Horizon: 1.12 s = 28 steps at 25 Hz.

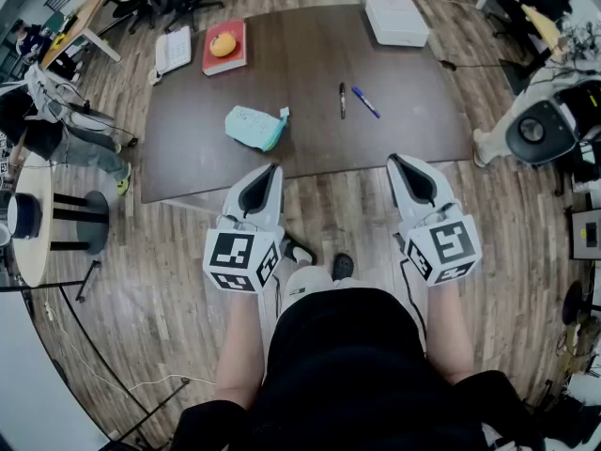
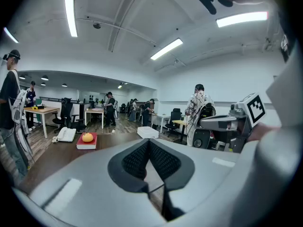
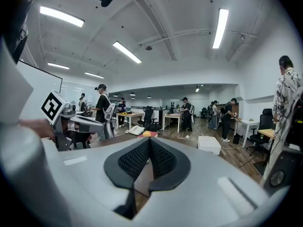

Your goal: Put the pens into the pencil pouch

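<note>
A light teal pencil pouch [image 1: 255,127] lies on the dark brown table [image 1: 207,148], left of centre. Two pens rest further right: a black pen [image 1: 342,101] and a blue pen [image 1: 365,101], side by side and apart. My left gripper [image 1: 274,168] hovers at the table's near edge, below the pouch, shut with nothing in it. My right gripper [image 1: 392,159] is held level beside it, below the pens, also shut and empty. In both gripper views the jaws meet at the tip [image 2: 148,141] [image 3: 149,139]; the pouch and pens are hidden there.
At the table's far side lie a red book [image 1: 225,47] with an orange on it, a white telephone [image 1: 174,51] and a white box [image 1: 395,19]. A round side table [image 1: 33,216] stands at left, a machine [image 1: 540,125] at right. People stand at desks beyond.
</note>
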Available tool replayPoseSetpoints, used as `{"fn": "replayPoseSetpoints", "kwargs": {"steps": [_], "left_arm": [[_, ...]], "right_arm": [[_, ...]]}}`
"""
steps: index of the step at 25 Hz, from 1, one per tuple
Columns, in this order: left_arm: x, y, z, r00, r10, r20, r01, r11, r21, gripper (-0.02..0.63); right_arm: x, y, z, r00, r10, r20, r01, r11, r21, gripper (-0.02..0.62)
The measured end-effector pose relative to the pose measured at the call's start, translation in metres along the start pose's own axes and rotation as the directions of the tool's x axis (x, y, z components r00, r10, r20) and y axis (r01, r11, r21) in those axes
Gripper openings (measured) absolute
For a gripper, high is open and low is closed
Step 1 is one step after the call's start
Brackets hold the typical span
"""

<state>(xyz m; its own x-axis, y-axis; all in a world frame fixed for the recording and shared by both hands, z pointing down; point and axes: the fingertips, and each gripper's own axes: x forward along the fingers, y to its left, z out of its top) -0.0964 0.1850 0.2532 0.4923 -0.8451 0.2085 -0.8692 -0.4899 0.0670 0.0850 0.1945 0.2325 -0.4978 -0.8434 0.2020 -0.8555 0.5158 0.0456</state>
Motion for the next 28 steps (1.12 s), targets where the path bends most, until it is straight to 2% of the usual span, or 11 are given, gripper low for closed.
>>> {"fn": "replayPoseSetpoints", "kwargs": {"steps": [14,20,28], "left_arm": [[0.008,-0.032,-0.002,1.0,-0.006,-0.005,0.006,1.0,-0.01,-0.003],[0.006,-0.032,-0.001,0.999,0.035,-0.008,-0.035,0.999,0.004,-0.003],[0.013,-0.032,-0.006,0.999,0.027,-0.021,-0.027,1.0,0.007,-0.003]], "right_arm": [[-0.017,-0.013,-0.009,1.0,0.022,0.002,-0.022,0.998,0.051,0.008],[-0.019,-0.005,-0.002,0.992,0.106,0.064,-0.114,0.983,0.142,0.008],[-0.011,-0.012,-0.012,0.995,0.096,0.026,-0.099,0.983,0.153,0.011]]}}
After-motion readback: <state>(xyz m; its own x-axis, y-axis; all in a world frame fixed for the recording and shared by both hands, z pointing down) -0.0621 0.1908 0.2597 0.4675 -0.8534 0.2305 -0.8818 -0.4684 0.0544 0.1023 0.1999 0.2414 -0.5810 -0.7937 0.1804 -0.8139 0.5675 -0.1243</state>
